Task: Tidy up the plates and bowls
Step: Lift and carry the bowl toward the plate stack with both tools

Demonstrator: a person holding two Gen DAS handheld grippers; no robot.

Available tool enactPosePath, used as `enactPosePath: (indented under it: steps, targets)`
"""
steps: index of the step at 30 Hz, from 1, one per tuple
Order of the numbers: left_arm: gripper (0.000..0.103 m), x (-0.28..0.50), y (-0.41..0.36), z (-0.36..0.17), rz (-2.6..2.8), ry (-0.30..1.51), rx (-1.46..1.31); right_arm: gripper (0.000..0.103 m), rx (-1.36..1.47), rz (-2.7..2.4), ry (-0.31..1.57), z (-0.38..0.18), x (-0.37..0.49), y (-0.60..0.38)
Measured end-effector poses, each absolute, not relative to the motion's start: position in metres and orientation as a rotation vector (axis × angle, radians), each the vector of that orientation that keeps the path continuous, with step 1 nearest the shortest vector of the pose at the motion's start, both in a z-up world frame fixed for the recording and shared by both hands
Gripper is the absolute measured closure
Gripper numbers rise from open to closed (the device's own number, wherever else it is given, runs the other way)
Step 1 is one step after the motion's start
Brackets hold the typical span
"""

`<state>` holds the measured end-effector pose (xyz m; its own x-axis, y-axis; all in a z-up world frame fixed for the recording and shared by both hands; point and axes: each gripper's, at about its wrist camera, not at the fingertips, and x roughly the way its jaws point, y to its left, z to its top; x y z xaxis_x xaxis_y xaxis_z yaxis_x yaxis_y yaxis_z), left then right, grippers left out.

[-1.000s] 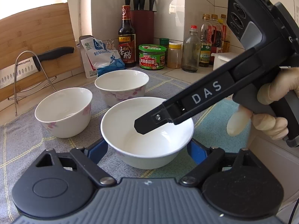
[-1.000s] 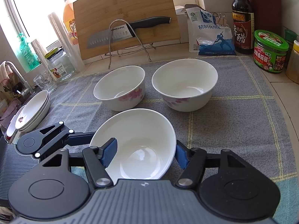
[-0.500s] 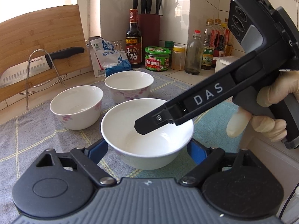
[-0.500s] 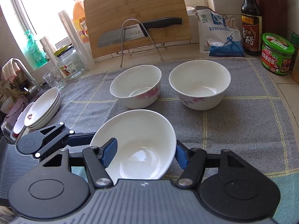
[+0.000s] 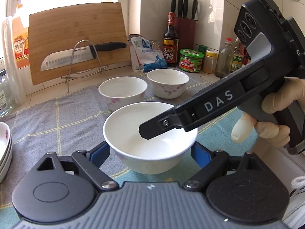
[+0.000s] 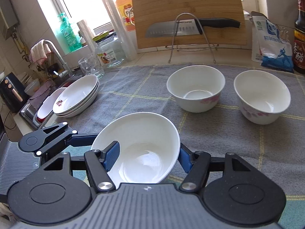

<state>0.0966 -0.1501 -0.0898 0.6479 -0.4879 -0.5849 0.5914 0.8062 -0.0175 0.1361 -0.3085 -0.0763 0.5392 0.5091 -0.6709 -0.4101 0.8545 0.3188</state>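
Note:
A white bowl (image 5: 144, 131) with pink flowers is held between both grippers above the grey cloth. My left gripper (image 5: 150, 152) has its blue pads on the bowl's two outer sides. My right gripper (image 6: 146, 156) grips the same bowl (image 6: 141, 145), one pad inside the rim and one outside; its finger (image 5: 162, 124) reaches into the bowl in the left wrist view. Two more white bowls (image 6: 196, 87) (image 6: 262, 96) stand upright further back. A stack of white plates (image 6: 78, 95) lies at the left.
A grey checked cloth (image 6: 133, 95) covers the counter. A cutting board (image 6: 186, 11) and a knife on a wire stand (image 6: 192, 28) are behind. Bottles and jars (image 5: 190, 60) line the back right; a sink and tap (image 6: 53, 57) are at the left.
Both grippers have carried the bowl leftwards and back: the two standing bowls have shifted right in both views, and the plate stack has come closer into view.

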Motion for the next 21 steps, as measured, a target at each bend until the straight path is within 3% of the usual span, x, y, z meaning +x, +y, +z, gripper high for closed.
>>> enactPosePath:
  steps: [21]
  targets:
    - [0.012, 0.083, -0.091, -0.095, -0.466, 0.675, 0.157, 0.032, 0.050, 0.737, 0.891, -0.085, 0.146, -0.240]
